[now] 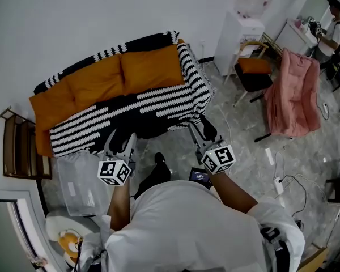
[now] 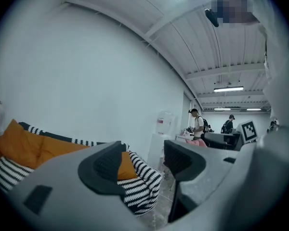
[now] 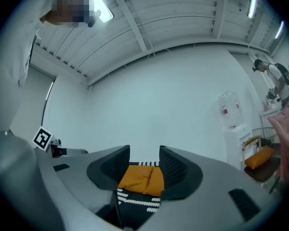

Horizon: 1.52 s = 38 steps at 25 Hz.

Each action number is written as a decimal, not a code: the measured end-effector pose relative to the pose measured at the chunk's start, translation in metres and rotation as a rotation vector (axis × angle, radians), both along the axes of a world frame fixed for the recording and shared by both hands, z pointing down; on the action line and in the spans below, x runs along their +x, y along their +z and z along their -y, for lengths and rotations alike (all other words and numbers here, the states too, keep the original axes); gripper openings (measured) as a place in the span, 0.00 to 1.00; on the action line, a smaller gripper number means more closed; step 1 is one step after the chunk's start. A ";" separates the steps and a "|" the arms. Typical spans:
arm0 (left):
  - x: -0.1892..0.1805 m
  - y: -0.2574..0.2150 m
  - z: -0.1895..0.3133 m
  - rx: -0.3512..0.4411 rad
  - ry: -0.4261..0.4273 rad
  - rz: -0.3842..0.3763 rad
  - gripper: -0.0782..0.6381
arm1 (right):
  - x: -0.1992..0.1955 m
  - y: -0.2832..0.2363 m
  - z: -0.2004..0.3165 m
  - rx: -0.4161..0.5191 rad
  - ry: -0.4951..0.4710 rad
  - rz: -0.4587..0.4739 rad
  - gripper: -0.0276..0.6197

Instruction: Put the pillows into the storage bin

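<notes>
Three orange pillows (image 1: 110, 78) lean along the back of a sofa (image 1: 158, 103) covered in black-and-white stripes. A clear plastic storage bin (image 1: 79, 183) stands on the floor by the sofa's near left corner. My left gripper (image 1: 119, 136) hangs level in front of the sofa's seat edge, open, with nothing between its jaws. My right gripper (image 1: 203, 130) is level near the sofa's right front corner, also open and empty. In the left gripper view the pillows (image 2: 24, 146) lie left of the left gripper (image 2: 144, 165). In the right gripper view the pillows (image 3: 142, 179) show far off between the jaws of the right gripper (image 3: 144, 163).
A wooden rack (image 1: 20, 146) stands left of the sofa. To the right are a chair with an orange cushion (image 1: 255, 67), a pink-draped seat (image 1: 294, 95) and a water dispenser (image 1: 241, 30). Cables (image 1: 283, 180) lie on the floor. A person (image 1: 331, 30) stands far right.
</notes>
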<state>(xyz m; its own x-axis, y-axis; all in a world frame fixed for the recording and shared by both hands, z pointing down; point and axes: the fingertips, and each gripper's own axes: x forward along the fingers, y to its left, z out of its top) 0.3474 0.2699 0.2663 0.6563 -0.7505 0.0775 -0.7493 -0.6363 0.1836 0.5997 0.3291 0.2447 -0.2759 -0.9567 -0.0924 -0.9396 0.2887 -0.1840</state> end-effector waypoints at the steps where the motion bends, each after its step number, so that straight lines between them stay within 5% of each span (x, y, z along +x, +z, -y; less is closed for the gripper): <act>1: -0.002 -0.001 0.014 -0.006 -0.001 -0.005 0.49 | 0.000 -0.003 0.014 0.002 0.001 -0.007 0.35; 15: -0.024 0.000 0.203 -0.017 0.036 -0.009 0.49 | -0.008 -0.006 0.191 -0.033 0.051 -0.035 0.36; 23: -0.017 0.009 0.263 -0.032 0.080 -0.005 0.49 | 0.001 0.011 0.245 -0.076 0.109 -0.019 0.36; 38: 0.011 0.064 0.393 -0.152 -0.033 -0.012 0.49 | 0.055 0.060 0.391 -0.160 0.047 -0.011 0.36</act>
<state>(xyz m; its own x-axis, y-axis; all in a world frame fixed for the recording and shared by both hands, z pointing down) 0.3588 -0.1230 0.3302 0.6331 -0.7519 0.1840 -0.7664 -0.5755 0.2854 0.6550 -0.0617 0.3048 -0.2304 -0.9709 0.0654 -0.9535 0.2119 -0.2142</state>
